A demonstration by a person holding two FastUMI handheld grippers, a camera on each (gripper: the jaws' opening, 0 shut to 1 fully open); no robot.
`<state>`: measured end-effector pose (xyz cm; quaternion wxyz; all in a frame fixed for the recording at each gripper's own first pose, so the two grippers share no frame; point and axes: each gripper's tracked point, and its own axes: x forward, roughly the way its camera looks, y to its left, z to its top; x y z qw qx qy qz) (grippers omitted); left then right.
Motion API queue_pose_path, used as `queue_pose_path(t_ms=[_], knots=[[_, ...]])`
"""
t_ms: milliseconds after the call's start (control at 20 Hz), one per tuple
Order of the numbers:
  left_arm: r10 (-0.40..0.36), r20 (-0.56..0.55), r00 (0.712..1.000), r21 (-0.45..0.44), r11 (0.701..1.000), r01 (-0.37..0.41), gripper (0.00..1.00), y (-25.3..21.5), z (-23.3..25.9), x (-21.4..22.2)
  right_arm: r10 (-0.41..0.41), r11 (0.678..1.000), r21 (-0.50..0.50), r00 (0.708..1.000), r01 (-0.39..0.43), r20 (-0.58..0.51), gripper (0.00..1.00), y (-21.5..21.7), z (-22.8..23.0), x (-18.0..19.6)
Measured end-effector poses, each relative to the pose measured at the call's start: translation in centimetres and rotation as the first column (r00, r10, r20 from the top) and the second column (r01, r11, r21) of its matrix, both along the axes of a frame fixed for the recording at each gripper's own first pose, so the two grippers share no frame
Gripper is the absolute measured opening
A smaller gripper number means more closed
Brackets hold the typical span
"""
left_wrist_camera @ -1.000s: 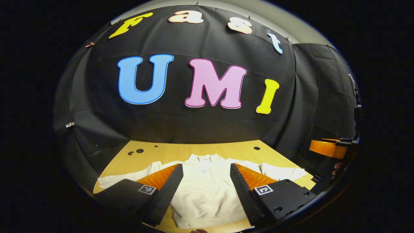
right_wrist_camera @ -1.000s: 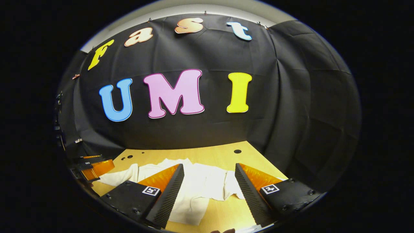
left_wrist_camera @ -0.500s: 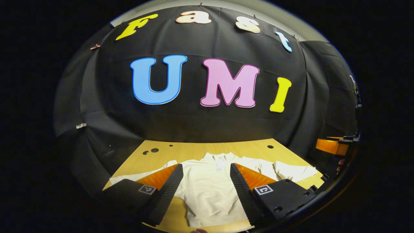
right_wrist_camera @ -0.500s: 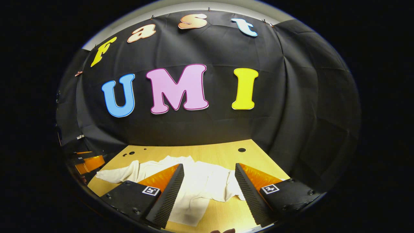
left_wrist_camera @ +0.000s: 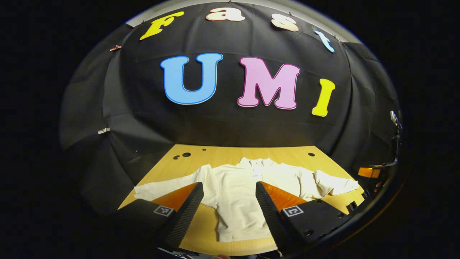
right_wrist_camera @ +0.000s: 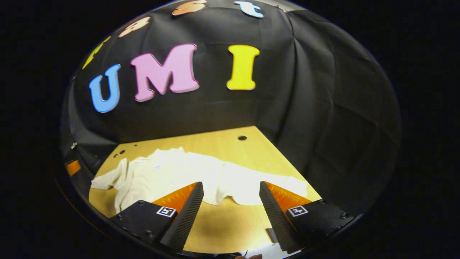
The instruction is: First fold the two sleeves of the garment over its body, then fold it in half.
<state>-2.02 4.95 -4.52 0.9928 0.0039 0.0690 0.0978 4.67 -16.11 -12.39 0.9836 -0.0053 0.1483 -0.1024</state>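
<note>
Both my grippers, left gripper (left_wrist_camera: 229, 201) and right gripper (right_wrist_camera: 230, 201), gape empty. Garment (left_wrist_camera: 244, 187) lies ahead, sleeves spread sideways; right sleeve (right_wrist_camera: 258, 185) nearest my right gripper.

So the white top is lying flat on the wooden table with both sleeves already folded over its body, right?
Not quite. The white top does lie flat on the wooden table, but both sleeves are spread out to the sides, not folded over its body, as the left gripper view shows.

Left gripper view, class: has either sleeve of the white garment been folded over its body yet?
No: both sleeves of the garment lie spread out sideways on the table, off the body.
</note>
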Motion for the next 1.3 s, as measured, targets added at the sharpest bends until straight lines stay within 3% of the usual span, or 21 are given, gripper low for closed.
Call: queue_pose_path(t_ms=[300, 600, 850, 1100, 1150, 1200, 1300], knots=[[0.028, -0.048, 0.998, 0.006, 1.000, -0.028, 0.94, -0.2, -1.5, -1.1, -0.184, 0.983, -0.045, 0.978, 0.180, -0.101, 0.96, -12.2, -5.3, 1.8], [0.026, -0.103, 0.994, 0.045, 0.999, -0.021, 0.94, -1.5, -2.4, -1.0, -0.278, 0.961, -0.051, 0.940, 0.274, -0.199, 0.96, -19.4, -9.8, 5.6], [0.043, -0.126, 0.991, 0.044, 0.998, -0.038, 0.94, -1.8, -2.7, -1.0, -0.279, 0.958, -0.012, 0.924, 0.286, -0.260, 0.98, -21.5, -12.3, 7.3], [0.071, -0.139, 0.988, 0.051, 0.997, -0.064, 0.94, -1.4, -3.1, -0.9, -0.251, 0.960, 0.033, 0.907, 0.278, -0.337, 0.97, -20.4, -15.1, 6.9], [0.075, -0.141, 0.987, 0.046, 0.997, -0.069, 0.94, -1.4, -3.2, -0.8, -0.265, 0.953, 0.065, 0.917, 0.297, -0.300, 0.96, -20.6, -14.7, 7.7], [0.075, -0.143, 0.987, 0.044, 0.997, -0.070, 0.94, -1.4, -3.2, -0.7, -0.267, 0.943, 0.109, 0.910, 0.314, -0.317, 0.85, -20.3, -15.4, 7.4], [0.071, -0.148, 0.986, 0.045, 0.997, -0.065, 0.94, -1.5, -3.3, -0.5, -0.229, 0.955, 0.108, 0.919, 0.276, -0.322, 0.80, -20.1, -15.5, 7.3]])
